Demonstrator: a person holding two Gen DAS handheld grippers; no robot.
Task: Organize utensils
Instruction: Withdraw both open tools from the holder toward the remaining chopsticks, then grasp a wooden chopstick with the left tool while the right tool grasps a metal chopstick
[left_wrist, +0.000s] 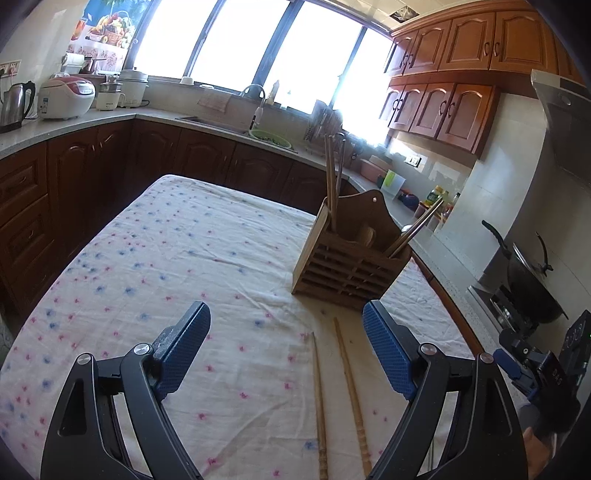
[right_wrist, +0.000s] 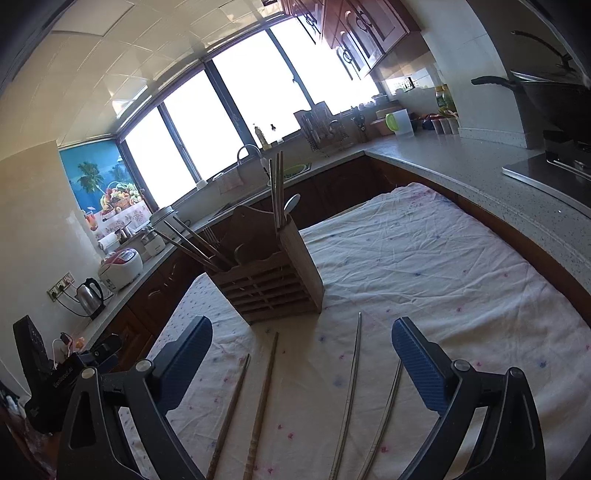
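Chopsticks (right_wrist: 260, 402) lie on the cloth (right_wrist: 424, 266) near the wooden holder (right_wrist: 273, 284). Left gripper (left_wrist: 286, 345) and right gripper (right_wrist: 301, 360) are both wide open, holding nothing.

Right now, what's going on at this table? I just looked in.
A person holds two grippers over a cloth-covered table, sorting chopsticks into a wooden holder. The left gripper and right gripper are both open and hold nothing. A wooden pair and a metal pair lie loose on the cloth in front of the holder. Other chopsticks and a spoon already stand in the holder.
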